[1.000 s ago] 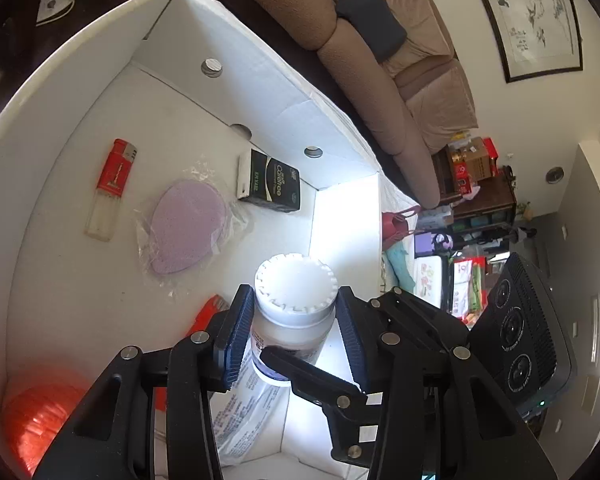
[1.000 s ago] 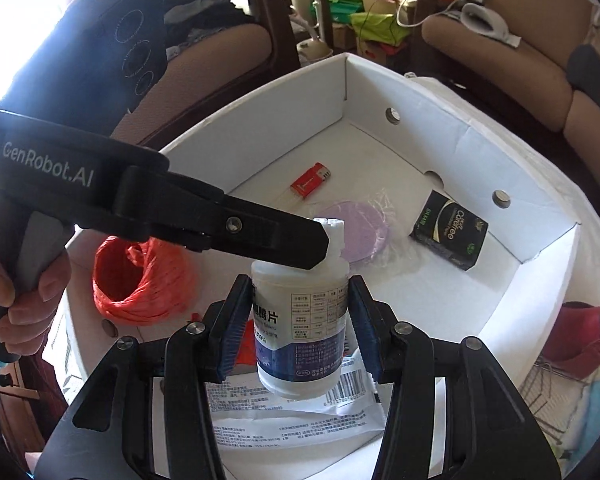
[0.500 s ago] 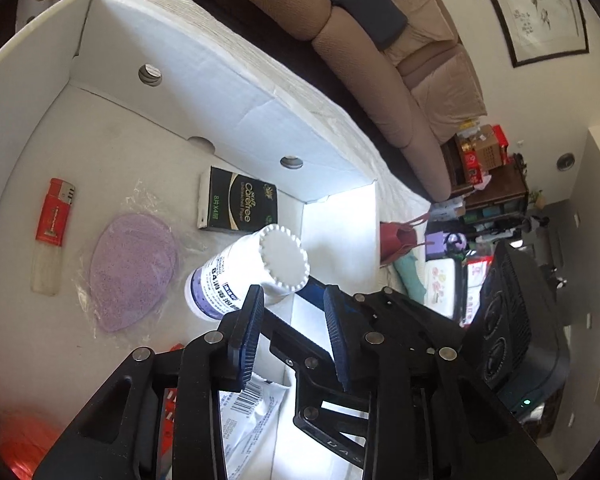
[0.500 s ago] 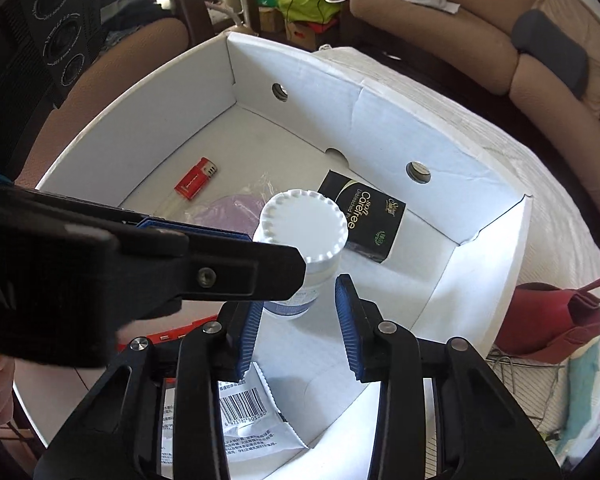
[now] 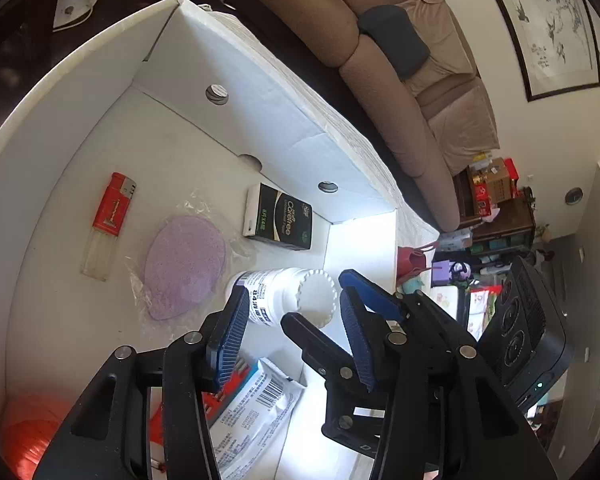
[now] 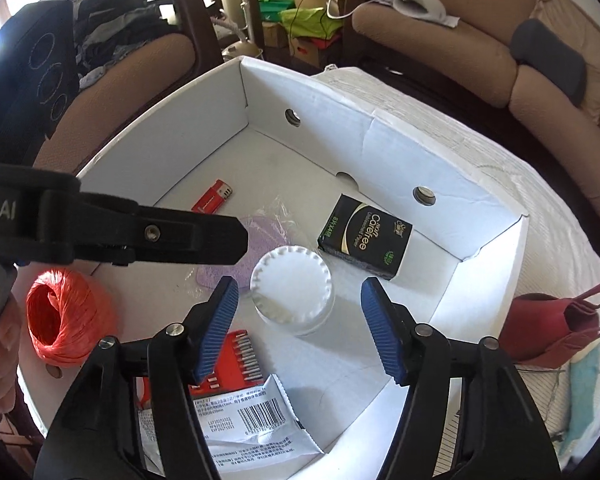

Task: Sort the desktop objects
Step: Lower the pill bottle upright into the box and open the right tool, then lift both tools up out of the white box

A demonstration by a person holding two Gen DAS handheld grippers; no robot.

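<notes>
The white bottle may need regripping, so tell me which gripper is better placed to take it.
Right, probably. The right gripper is open with the white-capped bottle centred between its fingers, seen cap-on. The left gripper is open too, but the bottle sits off toward one finger, and the right gripper's finger crosses its gap.
</notes>
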